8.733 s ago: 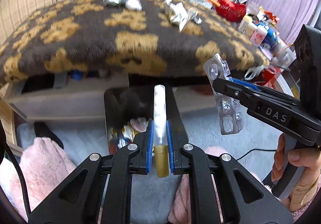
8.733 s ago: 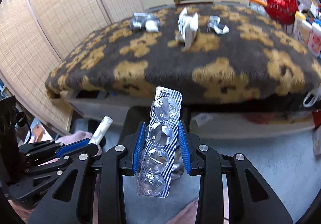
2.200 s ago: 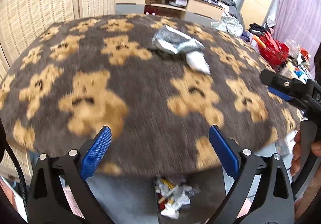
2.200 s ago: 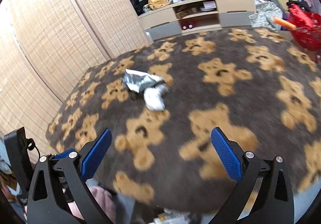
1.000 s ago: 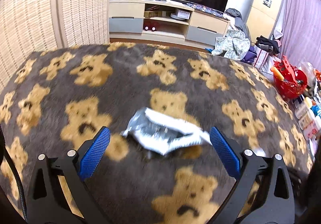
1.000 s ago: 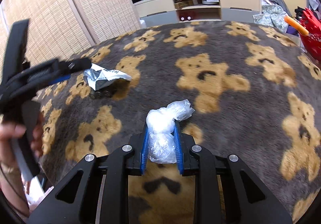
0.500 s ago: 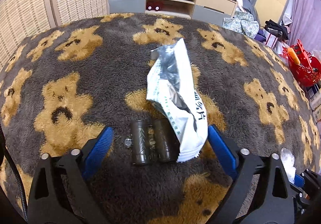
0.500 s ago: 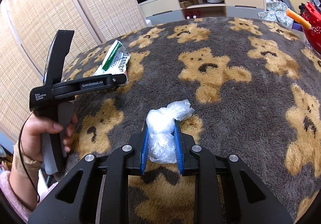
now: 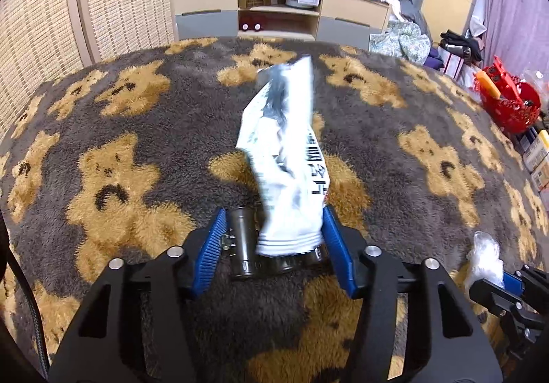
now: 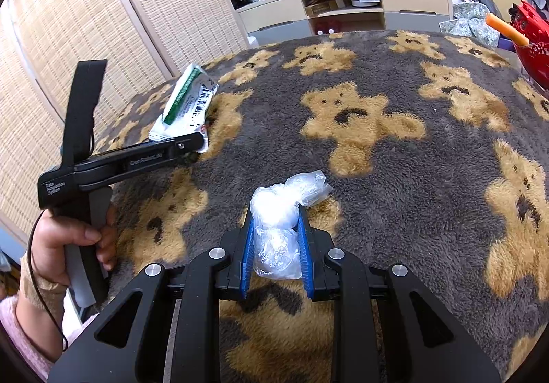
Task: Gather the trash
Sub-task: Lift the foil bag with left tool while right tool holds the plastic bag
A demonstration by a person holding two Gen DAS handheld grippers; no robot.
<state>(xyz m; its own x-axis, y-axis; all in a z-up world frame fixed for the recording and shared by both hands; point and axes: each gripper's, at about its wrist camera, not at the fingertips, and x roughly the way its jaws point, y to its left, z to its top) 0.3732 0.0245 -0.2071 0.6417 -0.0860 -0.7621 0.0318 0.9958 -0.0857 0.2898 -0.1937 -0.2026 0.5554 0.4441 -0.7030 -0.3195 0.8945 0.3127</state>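
My left gripper (image 9: pixel 271 239) has closed in around a white and silver wrapper (image 9: pixel 286 170) and the dark batteries (image 9: pixel 247 245) under its near end, on the bear-print blanket (image 9: pixel 137 149). The blue pads (image 9: pixel 211 247) touch both sides. My right gripper (image 10: pixel 276 245) is shut on a crumpled clear plastic bag (image 10: pixel 278 211) just above the blanket (image 10: pixel 411 177). The bag also shows at the lower right of the left wrist view (image 9: pixel 485 254). In the right wrist view the left gripper (image 10: pixel 192 144) holds the wrapper (image 10: pixel 187 105) at the left.
A TV cabinet (image 9: pixel 281 15) stands beyond the blanket's far edge. A woven screen (image 10: pixel 68 22) runs along the left. A red toy (image 9: pixel 507 98) and boxes sit off the right edge.
My left gripper has moved forward and its jaws have narrowed onto the wrapper and batteries. The right gripper keeps the plastic bag and has barely moved.
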